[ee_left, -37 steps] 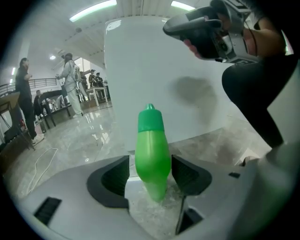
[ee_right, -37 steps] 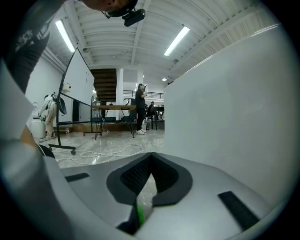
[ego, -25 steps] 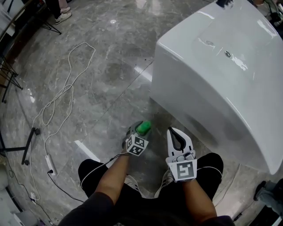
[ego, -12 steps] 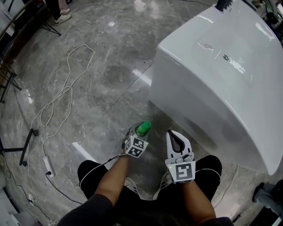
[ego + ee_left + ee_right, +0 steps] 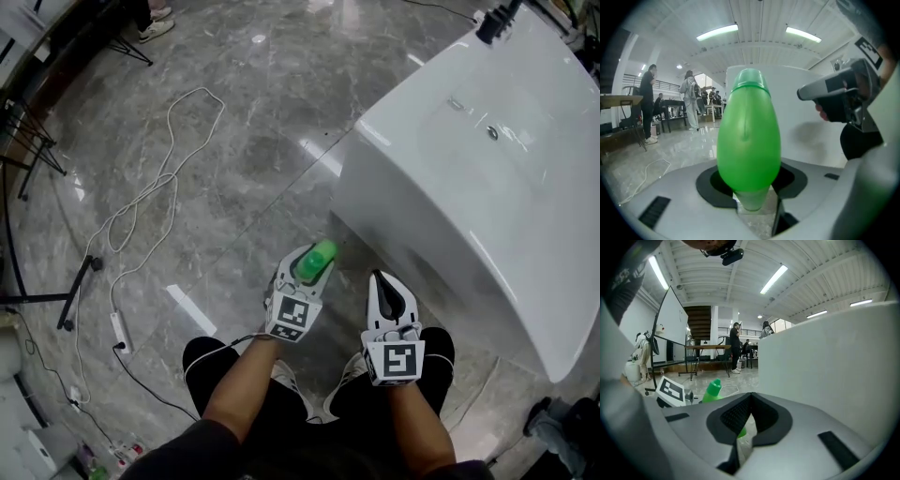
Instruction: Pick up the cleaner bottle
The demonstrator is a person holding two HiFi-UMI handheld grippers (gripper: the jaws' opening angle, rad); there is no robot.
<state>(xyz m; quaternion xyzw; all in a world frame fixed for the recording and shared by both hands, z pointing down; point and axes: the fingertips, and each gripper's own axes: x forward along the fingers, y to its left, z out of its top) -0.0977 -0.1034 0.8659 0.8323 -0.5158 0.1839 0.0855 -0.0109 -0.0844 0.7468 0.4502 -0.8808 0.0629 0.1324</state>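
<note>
The green cleaner bottle (image 5: 314, 261) hangs above the grey marble floor, gripped low on its body by my left gripper (image 5: 302, 279). In the left gripper view the bottle (image 5: 749, 140) stands upright and fills the middle, its base pinched between the pads of the gripper (image 5: 751, 190). My right gripper (image 5: 387, 279) hangs just to the right of it, shut with nothing held. In the right gripper view its jaws (image 5: 751, 397) meet at the tips, and the bottle (image 5: 711, 391) shows at the left behind them.
A large white tub (image 5: 469, 187) stands close on the right. A white cable (image 5: 141, 206) loops over the floor at the left, ending in a power strip (image 5: 119, 330) beside a black stand leg (image 5: 75, 291). People (image 5: 689, 98) stand far off by tables.
My left gripper has risen off the floor with the green bottle in it. The right gripper has come up a little beside it.
</note>
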